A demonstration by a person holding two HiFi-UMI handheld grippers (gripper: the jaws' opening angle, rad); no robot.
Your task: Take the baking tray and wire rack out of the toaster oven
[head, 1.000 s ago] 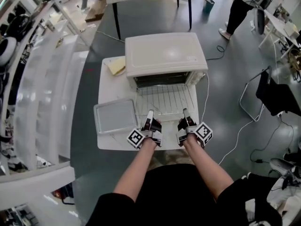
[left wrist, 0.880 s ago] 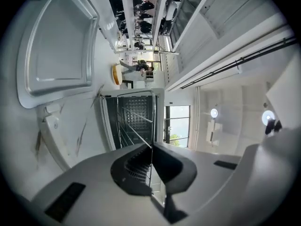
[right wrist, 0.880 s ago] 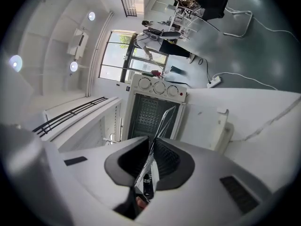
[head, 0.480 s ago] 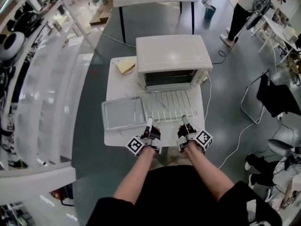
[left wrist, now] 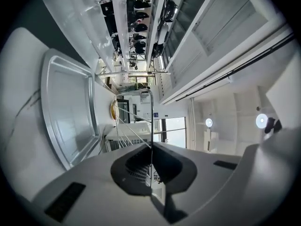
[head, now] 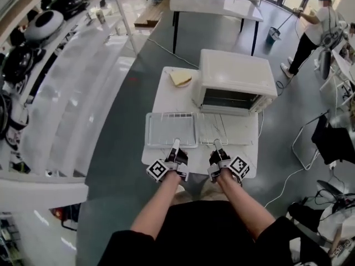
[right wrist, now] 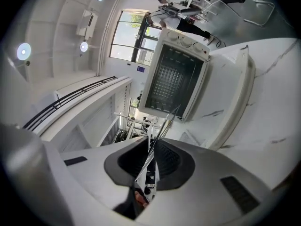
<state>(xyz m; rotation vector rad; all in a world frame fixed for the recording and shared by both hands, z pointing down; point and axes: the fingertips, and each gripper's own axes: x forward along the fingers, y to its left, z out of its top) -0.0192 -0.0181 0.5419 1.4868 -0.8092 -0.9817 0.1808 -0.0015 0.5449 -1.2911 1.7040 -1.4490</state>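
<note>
Since a second ago the wire rack (left wrist: 151, 121) has come clear of the toaster oven (head: 236, 73) and moved leftward, and I now hold it above the near edge of the tabletop (head: 166, 155). My left gripper (head: 176, 143) and right gripper (head: 217, 142) are each clamped tight on a wire of its near side. The baking tray (left wrist: 70, 109) lies at the near left corner, partly under the rack, and the oven stands at the far right corner with its door down.

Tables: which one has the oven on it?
The near white table, carrying the toaster oven. The far table, with dark legs, stands behind it without one.
</note>
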